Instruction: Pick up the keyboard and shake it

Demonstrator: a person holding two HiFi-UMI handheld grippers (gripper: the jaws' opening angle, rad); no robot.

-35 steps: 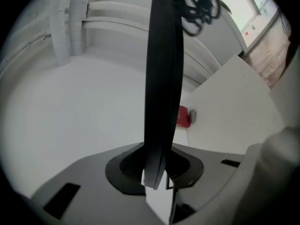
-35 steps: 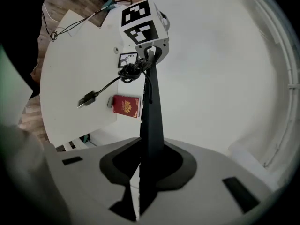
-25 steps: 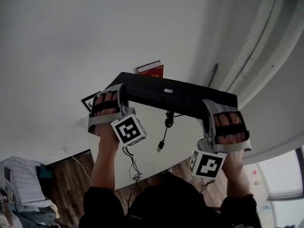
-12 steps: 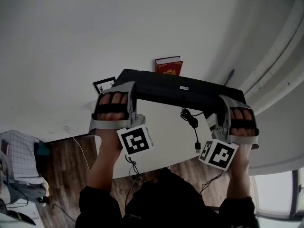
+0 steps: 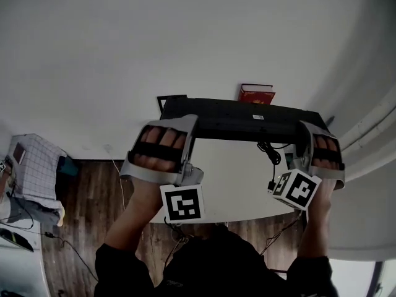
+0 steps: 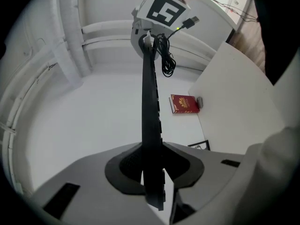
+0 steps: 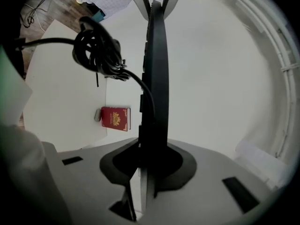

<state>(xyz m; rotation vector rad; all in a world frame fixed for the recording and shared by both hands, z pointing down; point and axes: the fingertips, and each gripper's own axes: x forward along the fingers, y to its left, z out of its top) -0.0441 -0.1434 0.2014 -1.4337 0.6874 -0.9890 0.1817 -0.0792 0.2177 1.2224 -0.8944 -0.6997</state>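
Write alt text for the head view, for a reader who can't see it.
A flat black computer keyboard is held in the air by its two ends, with the left gripper and the right gripper each clamped on one end and its black cable dangling. Below are a white table with a small red book on it, and a wooden floor.

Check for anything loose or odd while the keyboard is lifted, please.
Yes: the cable of the keyboard hangs free in a tangled bundle below it, near the right gripper, its plug dangling. It could swing or snag. Nothing else stands out.
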